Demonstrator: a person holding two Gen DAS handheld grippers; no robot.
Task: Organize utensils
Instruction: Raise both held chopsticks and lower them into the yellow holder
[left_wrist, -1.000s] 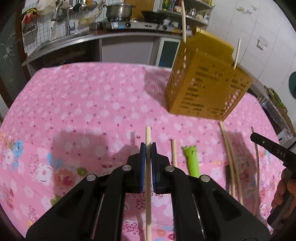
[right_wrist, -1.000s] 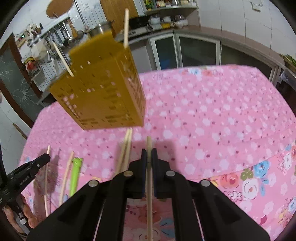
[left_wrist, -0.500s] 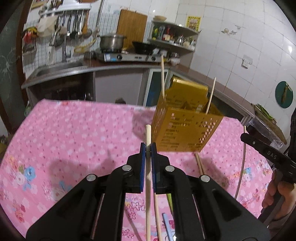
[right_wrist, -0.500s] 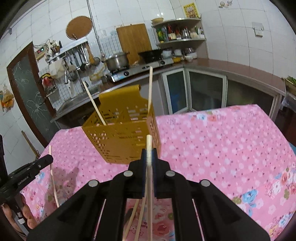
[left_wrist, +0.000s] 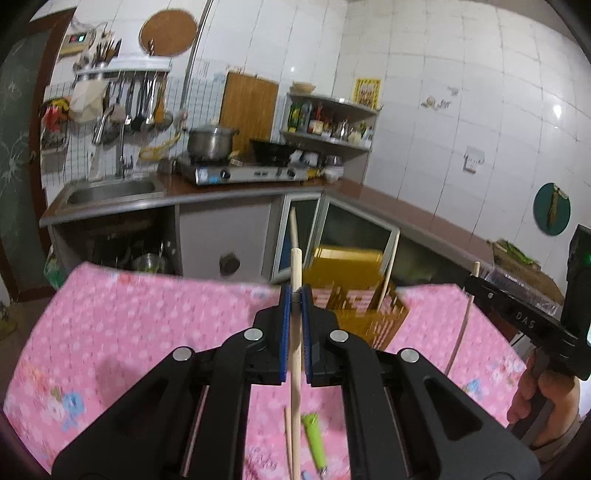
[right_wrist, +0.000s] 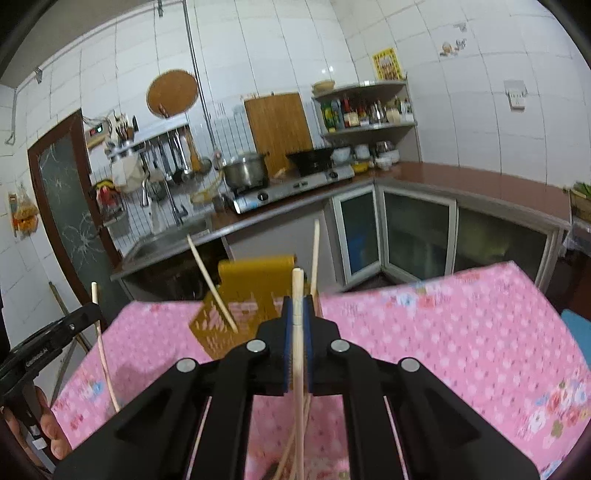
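Observation:
A yellow perforated utensil basket (left_wrist: 354, 291) stands on the pink flowered tablecloth (left_wrist: 147, 317), with two wooden chopsticks (left_wrist: 388, 269) sticking up from it. My left gripper (left_wrist: 295, 295) is shut on a wooden chopstick (left_wrist: 295, 350), raised above the table just left of the basket. My right gripper (right_wrist: 297, 306) is shut on another wooden chopstick (right_wrist: 298, 362), in front of the basket (right_wrist: 255, 291). Below, a loose chopstick (left_wrist: 287, 435) and a green-handled utensil (left_wrist: 314, 435) lie on the cloth.
Beyond the table is a kitchen counter with a sink (left_wrist: 110, 188), a stove with a pot (left_wrist: 210, 142) and cabinets (right_wrist: 417, 232). The other hand-held gripper shows at each view's edge: the right one in the left wrist view (left_wrist: 524, 325), the left one in the right wrist view (right_wrist: 48, 343).
Both grippers have lifted and tilted up from the tablecloth, each keeping its chopstick. The basket now sits lower and farther in both views; the kitchen wall fills the upper view.

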